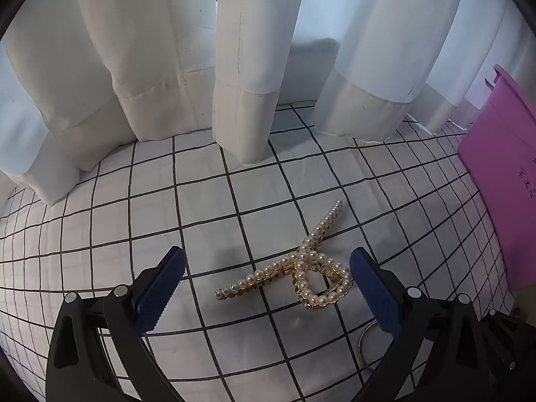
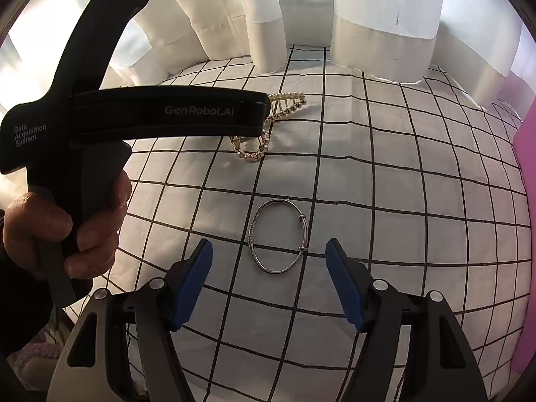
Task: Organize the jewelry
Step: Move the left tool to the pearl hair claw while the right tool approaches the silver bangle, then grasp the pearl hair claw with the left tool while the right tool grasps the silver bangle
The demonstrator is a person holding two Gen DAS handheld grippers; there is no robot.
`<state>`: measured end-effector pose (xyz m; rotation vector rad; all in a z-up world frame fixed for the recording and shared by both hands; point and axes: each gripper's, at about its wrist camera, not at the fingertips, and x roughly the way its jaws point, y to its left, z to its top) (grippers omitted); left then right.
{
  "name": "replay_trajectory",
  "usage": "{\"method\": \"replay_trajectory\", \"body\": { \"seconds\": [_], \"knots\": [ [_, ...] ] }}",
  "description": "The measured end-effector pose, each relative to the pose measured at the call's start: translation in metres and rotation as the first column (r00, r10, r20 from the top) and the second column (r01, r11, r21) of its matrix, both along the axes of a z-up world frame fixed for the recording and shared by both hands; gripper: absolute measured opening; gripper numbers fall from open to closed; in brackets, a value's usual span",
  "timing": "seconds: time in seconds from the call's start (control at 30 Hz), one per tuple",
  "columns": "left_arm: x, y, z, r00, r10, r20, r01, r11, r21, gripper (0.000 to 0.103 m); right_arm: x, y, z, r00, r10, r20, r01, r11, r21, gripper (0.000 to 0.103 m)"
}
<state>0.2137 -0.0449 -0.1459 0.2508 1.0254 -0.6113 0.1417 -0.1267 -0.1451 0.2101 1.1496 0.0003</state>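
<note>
A gold hair claw clip set with pearls lies on the white checked cloth. My left gripper is open just above it, the clip lying between the two blue pads, closer to the right one. A thin silver bangle lies flat on the cloth in the right wrist view. My right gripper is open and empty, with the bangle just ahead of its fingertips. The clip also shows there, partly hidden behind the left gripper's black body. Part of the bangle shows behind the left gripper's right finger.
White curtains hang down onto the cloth along the far side. A pink box stands at the right edge, also seen in the right wrist view. A hand holds the left gripper's handle.
</note>
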Motion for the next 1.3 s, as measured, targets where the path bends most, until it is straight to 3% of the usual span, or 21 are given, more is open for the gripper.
{"method": "replay_trajectory", "body": {
  "seconds": [0.4, 0.57, 0.9, 0.97, 1.07, 1.3],
  "knots": [
    [0.013, -0.012, -0.025, 0.998, 0.045, -0.050, -0.044, 0.999, 0.032, 0.097, 0.007, 0.008, -0.012, 1.000, -0.013, -0.016, 0.011, 0.995, -0.101, 0.067],
    [0.007, -0.027, -0.031, 0.999, 0.024, 0.025, -0.027, 0.994, 0.104, 0.098, 0.006, 0.021, -0.016, 0.999, 0.047, -0.007, -0.048, 0.978, -0.203, 0.073],
    [0.007, -0.027, -0.030, 0.998, 0.033, 0.044, -0.036, 0.996, 0.081, 0.095, -0.001, 0.019, -0.013, 0.996, 0.087, 0.011, -0.083, 0.978, -0.193, 0.073],
    [0.002, -0.023, -0.027, 0.998, 0.031, 0.046, -0.034, 0.996, 0.078, 0.091, -0.003, 0.022, -0.011, 0.996, 0.092, 0.012, -0.088, 0.977, -0.192, 0.068],
    [-0.005, -0.022, -0.026, 0.998, 0.020, 0.054, -0.024, 0.997, 0.072, 0.081, -0.006, 0.024, -0.004, 0.994, 0.110, 0.019, -0.104, 0.974, -0.201, 0.042],
    [-0.013, -0.012, -0.028, 0.999, 0.029, 0.044, -0.032, 0.997, 0.072, 0.081, -0.014, 0.016, 0.001, 0.995, 0.101, 0.022, -0.096, 0.981, -0.168, 0.041]
  ]
}}
